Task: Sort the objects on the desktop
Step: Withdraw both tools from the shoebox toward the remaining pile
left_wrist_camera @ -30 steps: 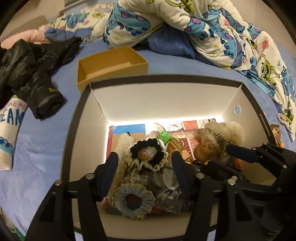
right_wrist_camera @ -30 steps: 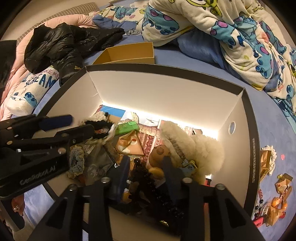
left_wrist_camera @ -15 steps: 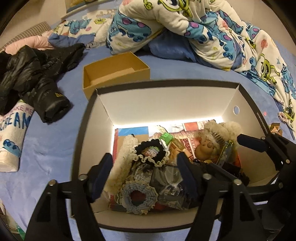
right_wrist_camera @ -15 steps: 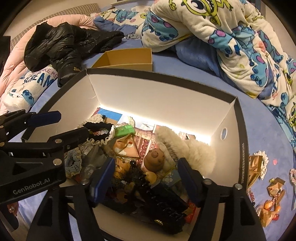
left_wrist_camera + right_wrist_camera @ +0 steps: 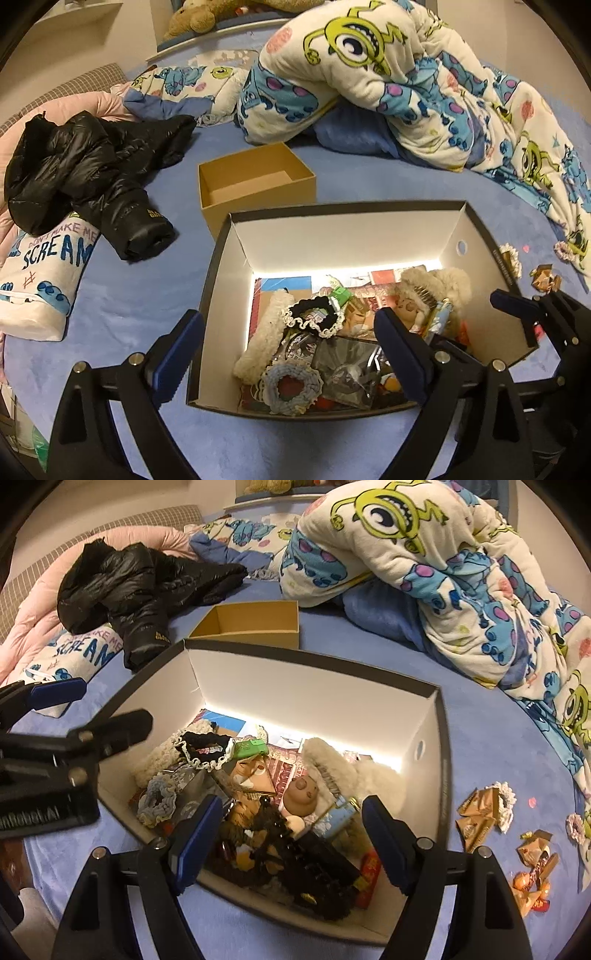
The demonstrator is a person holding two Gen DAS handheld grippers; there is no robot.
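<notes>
Black cardboard on the outside and white within, the large open storage box (image 5: pixel 369 229) is sitting on the blue bed sheet (image 5: pixel 147 288), crammed with small things: a black scrunchie edged in white lace (image 5: pixel 312 317), a grey-blue crocheted scrunchie (image 5: pixel 291 386), a cream fluffy plush piece (image 5: pixel 436 284) and a small green tag-like item (image 5: pixel 341 295). Behind it, just apart, a small open tan cardboard box (image 5: pixel 255 184) is standing. The left hand-held gripper (image 5: pixel 291 362) is hovering over the near rim of the big box with its blue-padded fingers spread wide and holding nothing; the right hand-held gripper (image 5: pixel 291 843) is hanging likewise, wide and unloaded, over the near right part. A white pillow (image 5: pixel 44 266) is reading "DON'T MAKE ME SCREAM" in blue, partly under a black puffer jacket (image 5: pixel 92 177). Only the right view is showing gold-wrapped sweets (image 5: pixel 476 816) scattered on the sheet beside the box and part of the lettering "GenRobot.AI" on the left tool's body; the left view alone is showing a brown teddy (image 5: pixel 195 14) on the far shelf.
</notes>
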